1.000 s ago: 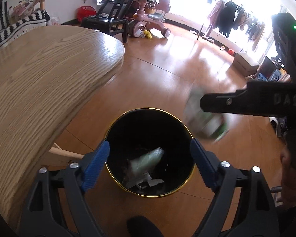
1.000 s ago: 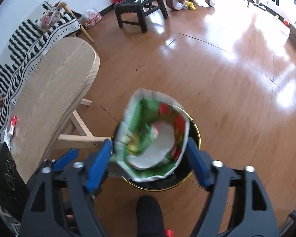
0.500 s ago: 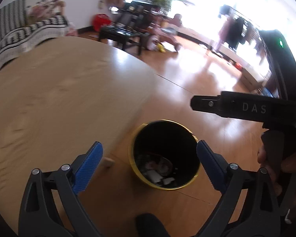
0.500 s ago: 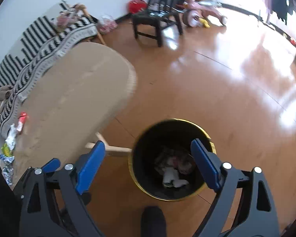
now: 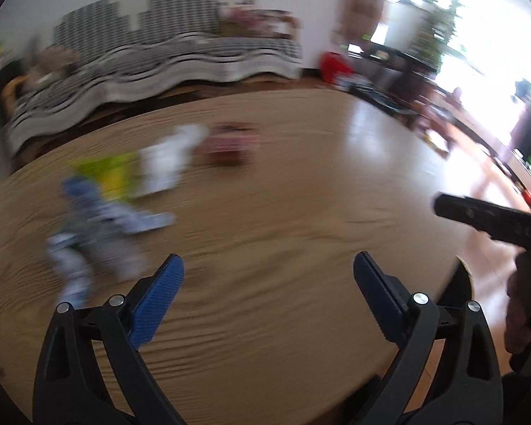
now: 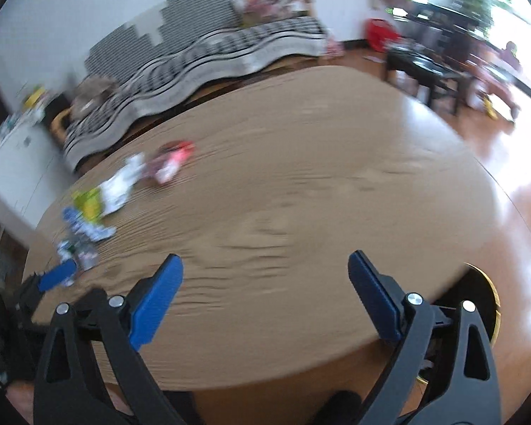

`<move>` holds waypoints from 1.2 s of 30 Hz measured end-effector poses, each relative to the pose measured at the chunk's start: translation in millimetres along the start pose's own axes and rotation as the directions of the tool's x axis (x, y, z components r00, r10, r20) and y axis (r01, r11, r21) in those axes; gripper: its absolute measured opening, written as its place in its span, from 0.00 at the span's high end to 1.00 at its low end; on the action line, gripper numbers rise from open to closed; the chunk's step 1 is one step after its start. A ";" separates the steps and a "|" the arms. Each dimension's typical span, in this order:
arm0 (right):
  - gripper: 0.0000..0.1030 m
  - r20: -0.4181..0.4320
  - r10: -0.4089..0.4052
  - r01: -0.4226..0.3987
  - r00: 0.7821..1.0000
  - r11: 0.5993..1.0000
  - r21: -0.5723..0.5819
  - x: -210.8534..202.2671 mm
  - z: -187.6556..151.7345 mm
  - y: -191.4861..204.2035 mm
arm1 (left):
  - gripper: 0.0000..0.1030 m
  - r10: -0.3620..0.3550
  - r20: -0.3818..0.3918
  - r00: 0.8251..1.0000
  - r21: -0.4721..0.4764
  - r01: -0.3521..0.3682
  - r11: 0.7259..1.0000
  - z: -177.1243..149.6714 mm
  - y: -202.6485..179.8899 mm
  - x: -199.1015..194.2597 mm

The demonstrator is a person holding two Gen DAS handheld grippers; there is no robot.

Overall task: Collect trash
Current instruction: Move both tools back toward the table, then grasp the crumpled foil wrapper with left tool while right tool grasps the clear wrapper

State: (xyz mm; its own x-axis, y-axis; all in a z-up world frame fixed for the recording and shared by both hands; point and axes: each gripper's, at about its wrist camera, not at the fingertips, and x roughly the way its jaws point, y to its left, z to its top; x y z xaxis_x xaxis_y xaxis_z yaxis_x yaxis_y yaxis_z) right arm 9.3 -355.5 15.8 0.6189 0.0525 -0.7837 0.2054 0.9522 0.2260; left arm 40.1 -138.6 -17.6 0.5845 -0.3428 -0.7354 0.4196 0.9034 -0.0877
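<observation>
Both views swung off the bin (image 6: 485,304) onto the table (image 5: 283,212); wrappers (image 5: 99,212) now upper left; green packet gone from right gripper (image 6: 265,283).

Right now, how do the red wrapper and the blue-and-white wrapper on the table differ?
The red wrapper is reddish-pink and lies far out, toward the striped sofa; the blue-and-white wrapper lies nearer, by the left gripper. The red one looks compact, the blue-and-white one stretched out and crumpled. Both lie on the wooden table, ungripped and blurred.
</observation>
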 end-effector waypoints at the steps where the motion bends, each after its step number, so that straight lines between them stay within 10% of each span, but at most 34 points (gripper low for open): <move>1: 0.12 -0.010 0.011 -0.012 1.000 1.000 -0.024 6.1 0.5 17.3 | 0.09 0.020 -0.001 1.000 -0.028 -0.020 0.999 -1.0 18.8 -3.1; 8: 0.12 -0.032 0.123 -0.126 0.992 0.983 -0.131 33.7 0.4 115.3 | 0.09 0.151 -0.011 0.988 -0.178 -0.150 0.973 -16.1 128.0 -21.6; 23: 0.12 -0.166 0.186 -0.218 0.969 0.954 -0.207 112.1 -11.8 195.0 | 0.10 0.182 -0.076 0.980 -0.238 -0.195 0.952 -35.7 179.8 25.9; 28: 0.12 -0.181 0.201 -0.239 0.963 0.945 -0.222 128.9 -14.5 211.0 | 0.68 0.179 -0.089 0.980 -0.218 -0.195 0.956 -32.5 182.8 27.4; 36: 0.22 -0.207 0.214 -0.269 0.955 0.919 -0.289 144.7 -23.4 240.8 | 0.69 0.166 -0.104 0.981 -0.212 -0.185 0.960 -28.0 185.3 -0.2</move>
State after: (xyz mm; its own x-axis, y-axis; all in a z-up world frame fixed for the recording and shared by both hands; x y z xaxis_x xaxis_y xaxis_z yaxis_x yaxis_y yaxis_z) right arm 130.6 -111.6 -56.7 0.4775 0.3163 -0.8197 -0.1968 0.9477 0.2511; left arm 98.3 36.2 -52.5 0.5709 -0.1598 -0.8054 0.1472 0.9849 -0.0910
